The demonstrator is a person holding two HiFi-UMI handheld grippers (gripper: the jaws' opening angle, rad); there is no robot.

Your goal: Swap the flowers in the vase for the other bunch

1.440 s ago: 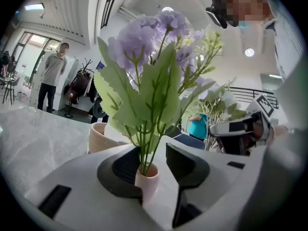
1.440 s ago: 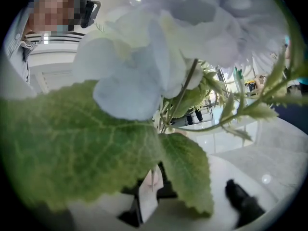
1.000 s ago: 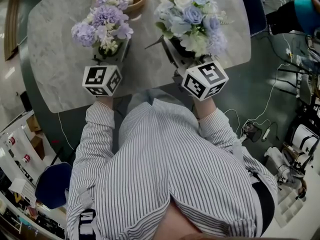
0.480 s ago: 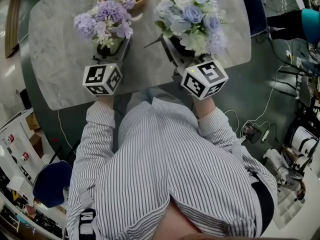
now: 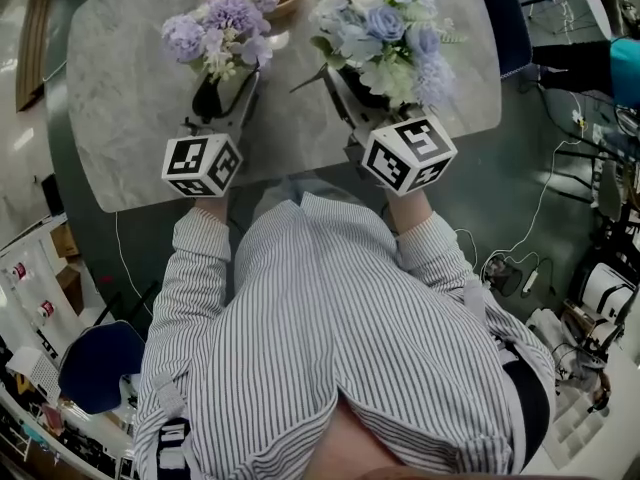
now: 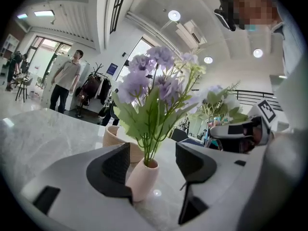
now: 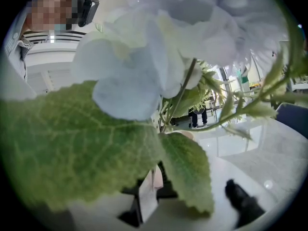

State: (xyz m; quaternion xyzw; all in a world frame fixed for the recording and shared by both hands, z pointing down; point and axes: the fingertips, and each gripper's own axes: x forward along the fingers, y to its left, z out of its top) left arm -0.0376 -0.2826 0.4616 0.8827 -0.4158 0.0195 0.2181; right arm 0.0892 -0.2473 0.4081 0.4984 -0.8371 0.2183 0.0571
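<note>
I log the left gripper (image 6: pixel 154 160): fingers apart, just been opening, with the pink vase (image 6: pixel 142 179) holding the purple bunch (image 6: pixel 149 76) standing between them on the marble surface (image 5: pixel 130 98). Right gripper (image 5: pixel 342 86): fingers nearly together, apparently clamped on the stems of the blue-white bunch (image 5: pixel 385 33), though leaves block most of my view; that bunch hangs just right of the vase.

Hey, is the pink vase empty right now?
No, purple flowers stand in the pink vase, their green stems going down through its mouth.
</note>
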